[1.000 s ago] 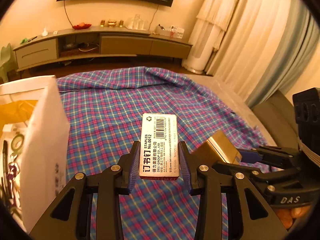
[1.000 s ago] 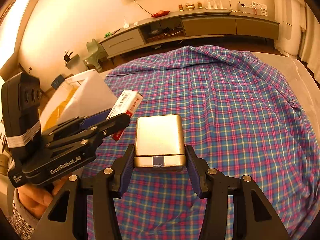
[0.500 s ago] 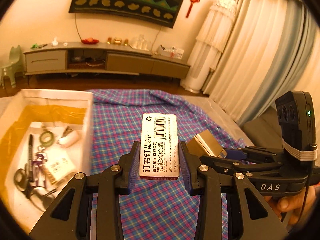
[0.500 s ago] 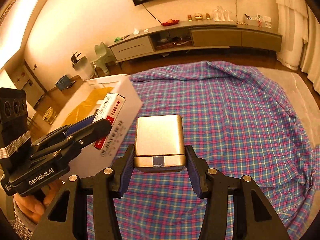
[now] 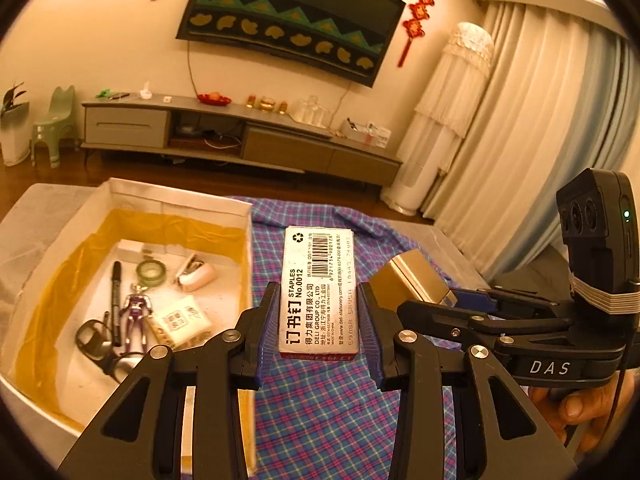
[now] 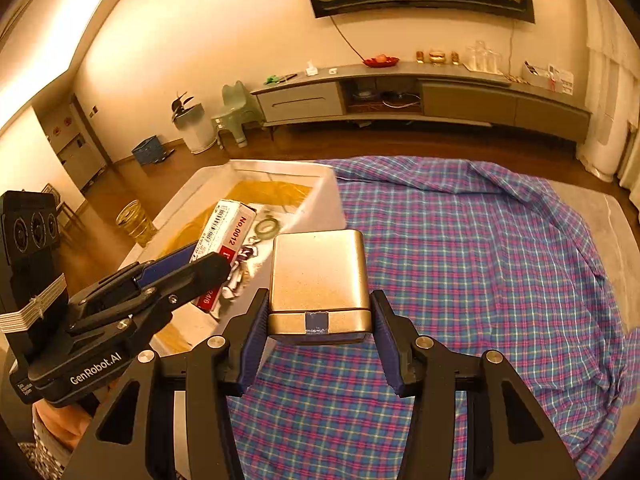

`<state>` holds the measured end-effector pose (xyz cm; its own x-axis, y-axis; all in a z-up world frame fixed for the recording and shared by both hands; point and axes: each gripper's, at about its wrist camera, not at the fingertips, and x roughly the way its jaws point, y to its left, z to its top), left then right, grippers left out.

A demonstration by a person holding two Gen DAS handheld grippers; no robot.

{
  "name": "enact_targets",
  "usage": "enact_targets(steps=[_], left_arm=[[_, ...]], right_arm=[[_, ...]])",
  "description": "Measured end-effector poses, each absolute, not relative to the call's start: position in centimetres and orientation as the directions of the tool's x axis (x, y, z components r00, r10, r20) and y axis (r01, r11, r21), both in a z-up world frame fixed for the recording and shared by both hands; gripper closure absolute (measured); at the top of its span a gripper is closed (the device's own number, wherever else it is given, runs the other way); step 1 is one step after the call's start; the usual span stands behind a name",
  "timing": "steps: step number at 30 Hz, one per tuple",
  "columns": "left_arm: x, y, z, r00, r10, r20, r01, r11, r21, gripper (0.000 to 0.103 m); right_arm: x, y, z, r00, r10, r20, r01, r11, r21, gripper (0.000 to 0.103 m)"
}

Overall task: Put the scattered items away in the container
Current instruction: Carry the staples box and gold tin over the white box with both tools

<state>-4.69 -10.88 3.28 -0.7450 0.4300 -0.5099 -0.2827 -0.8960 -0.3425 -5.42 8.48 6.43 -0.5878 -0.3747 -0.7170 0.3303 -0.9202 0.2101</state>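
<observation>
My left gripper [image 5: 318, 332] is shut on a white and red staples box [image 5: 318, 292], held in the air beside the right wall of the white container [image 5: 168, 200]. The box also shows in the right wrist view [image 6: 226, 246], over the container [image 6: 280, 168]. My right gripper [image 6: 318, 336] is shut on a gold metal case [image 6: 320, 276], held above the plaid cloth [image 6: 480, 260] just right of the container. The case shows in the left wrist view [image 5: 416, 282].
The container holds a black marker [image 5: 116, 300], a tape roll [image 5: 151, 272], a purple figure [image 5: 138, 312], a small stapler [image 5: 196, 276], a card pack [image 5: 182, 320] and a black strap [image 5: 94, 340]. A TV bench [image 6: 420, 92] stands beyond.
Both grippers rose and swung left with their loads. The container's inside has come into view, and the staples box now hangs at its right edge.
</observation>
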Motion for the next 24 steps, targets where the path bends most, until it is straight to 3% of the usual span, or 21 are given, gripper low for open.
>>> enact_targets(steps=[24], left_arm=[[-4.7,-18.8,3.6,-0.807,0.341,-0.482,-0.145,-0.906,-0.398,0.064]], right_arm=[[-6.7,-0.1,8.0,-0.564,-0.423,-0.709,0.456,-0.876,0.16,0.052]])
